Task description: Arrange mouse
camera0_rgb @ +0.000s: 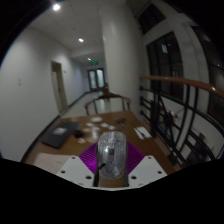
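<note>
Purple shows on the inner faces of the gripper (pixel 110 172), where the two pads (pixel 90 158) close in from either side on the mouse (pixel 111 153). We see the mouse as a pale, glossy, rounded body standing up between the fingers, its top end rising a little above the fingertips (pixel 82 168). Both pads appear to press on its flanks, so we read the fingers as clenched on the mouse and holding it off the table (we cannot make out any gap at either side, though the view is dim there).

Beyond the fingers lies a long wooden table (pixel 75 140) running away from us. On it we can pick out a few white sheets of paper (pixel 140 132) to the right of the mouse and a dark flat object (pixel 55 133) to the left, with some smaller pale items farther along that are too small for us to name. A chair (pixel 105 100) stands at the far end of the table.

Around the table we see white walls, a corridor with a doorway (pixel 60 88) on the left, ceiling lights (pixel 56 7) above, and a wooden handrail (pixel 180 84) on dark railing on the right side.
</note>
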Motion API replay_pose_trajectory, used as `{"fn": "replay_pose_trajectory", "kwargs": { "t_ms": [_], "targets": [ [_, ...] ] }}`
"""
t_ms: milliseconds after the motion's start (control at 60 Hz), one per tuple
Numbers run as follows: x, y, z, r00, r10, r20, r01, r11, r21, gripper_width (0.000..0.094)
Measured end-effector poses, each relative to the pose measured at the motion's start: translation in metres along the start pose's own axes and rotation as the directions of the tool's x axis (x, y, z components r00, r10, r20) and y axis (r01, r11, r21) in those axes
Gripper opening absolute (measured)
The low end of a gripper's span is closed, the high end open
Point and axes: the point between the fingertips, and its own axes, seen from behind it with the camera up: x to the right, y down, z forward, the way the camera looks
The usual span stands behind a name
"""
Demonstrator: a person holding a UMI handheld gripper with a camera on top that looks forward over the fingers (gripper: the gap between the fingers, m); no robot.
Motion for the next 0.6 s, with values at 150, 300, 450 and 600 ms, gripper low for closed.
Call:
{"fn": "replay_pose_trajectory", "kwargs": {
  "t_ms": [150, 300, 450, 600],
  "targets": [
    [-0.146, -0.049, -0.045, 0.989, -0.042, 0.142, 0.025, 0.992, 0.123, 0.0336],
    [-0.249, 0.033, -0.008, 0.973, -0.101, 0.209, 0.109, 0.994, -0.025, 0.0335],
    [-0.269, 0.130, 0.025, 0.982, -0.092, 0.162, 0.126, 0.968, -0.219, 0.0337],
    [-0.266, 0.169, 0.038, 0.984, -0.127, 0.126, 0.156, 0.954, -0.255, 0.0389]
  ]
}}
